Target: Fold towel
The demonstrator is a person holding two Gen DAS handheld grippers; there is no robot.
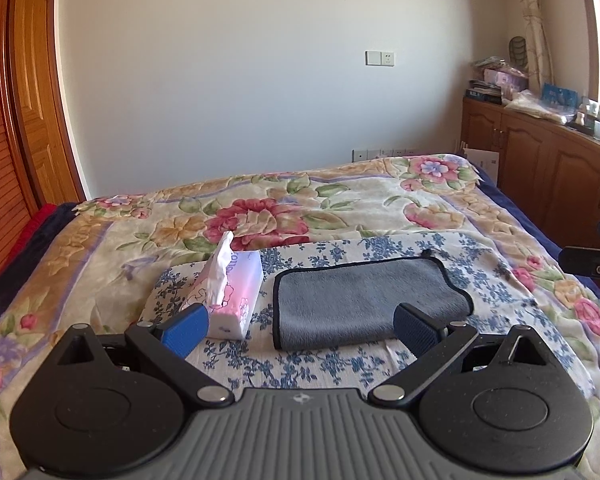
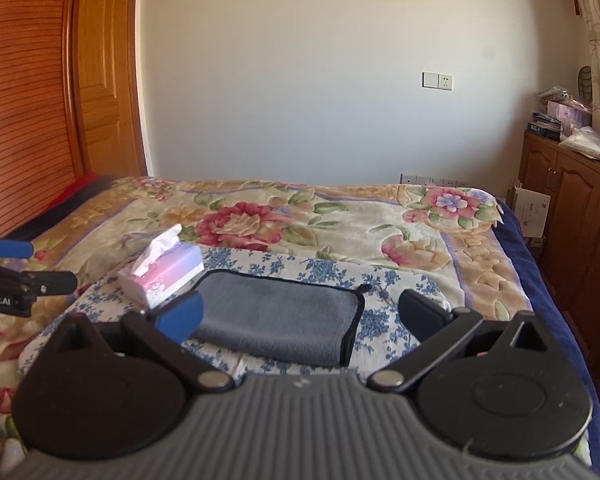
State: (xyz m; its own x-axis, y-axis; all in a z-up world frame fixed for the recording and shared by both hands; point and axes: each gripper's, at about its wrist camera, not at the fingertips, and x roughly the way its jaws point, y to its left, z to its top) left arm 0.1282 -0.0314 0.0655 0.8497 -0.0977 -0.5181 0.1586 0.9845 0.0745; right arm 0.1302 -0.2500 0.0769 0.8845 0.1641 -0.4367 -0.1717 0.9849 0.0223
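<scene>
The left gripper has its fingers spread wide, holding nothing and touching nothing; its blue pads hang above the bed. Just ahead of it, between the two fingers and a little toward the right one, lies the towel, grey with a dark bound edge, already folded into a flat oblong with its folded edge nearest the gripper. A small dark loop sticks out at the towel's far right corner. Ahead of the left finger, just beside the towel's left edge, stands a tissue pack (pink and white, with a tissue pulled up out of its top). Both rest on a blue-flowered cloth spread over a large floral blanket.

The right gripper is likewise wide open and empty, hovering above the cloth. The same towel lies directly ahead, between its fingers, lying smooth with its trimmed short edge toward the right finger. The tissue pack sits ahead and to the left, close against the towel's far left corner. Further left, at the frame's edge, the left gripper shows from the side, off the cloth and above the blanket.

Beyond the bed are a plain wall, a wooden door to the left and a wooden cabinet to the right (its top cluttered).
</scene>
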